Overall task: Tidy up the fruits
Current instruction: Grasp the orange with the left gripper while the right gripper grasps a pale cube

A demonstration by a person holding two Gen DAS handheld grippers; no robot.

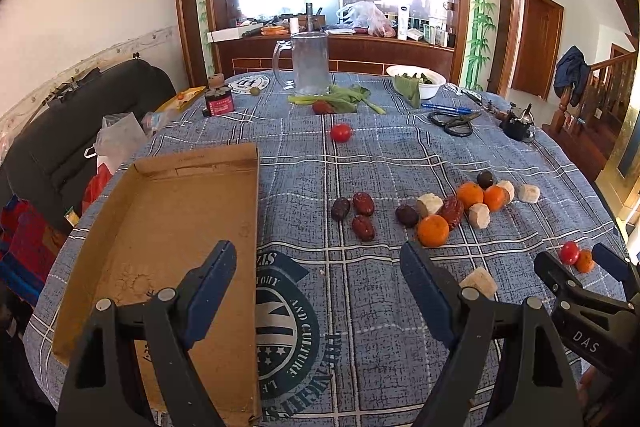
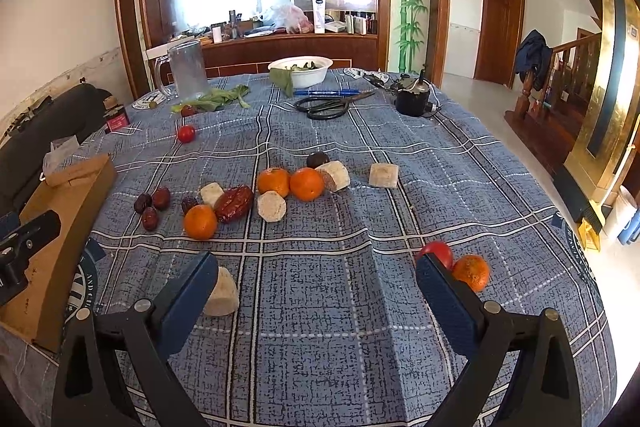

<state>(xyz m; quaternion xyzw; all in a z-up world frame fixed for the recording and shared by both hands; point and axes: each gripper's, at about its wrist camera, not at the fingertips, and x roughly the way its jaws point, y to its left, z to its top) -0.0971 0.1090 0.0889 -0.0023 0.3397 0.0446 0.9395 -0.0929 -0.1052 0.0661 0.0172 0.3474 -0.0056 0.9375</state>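
Observation:
Fruits lie on a blue plaid tablecloth: several oranges, red dates, pale cut chunks and dark round fruits. A red tomato and a small orange lie by my right gripper's right finger. A pale chunk lies by its left finger. An empty cardboard tray lies at the left. My left gripper is open and empty, its left finger over the tray. My right gripper is open and empty above the cloth; it also shows in the left wrist view.
At the far side stand a glass mug, a white bowl of greens, scissors, a blue pen, a red tin and another tomato. A black chair stands left of the table.

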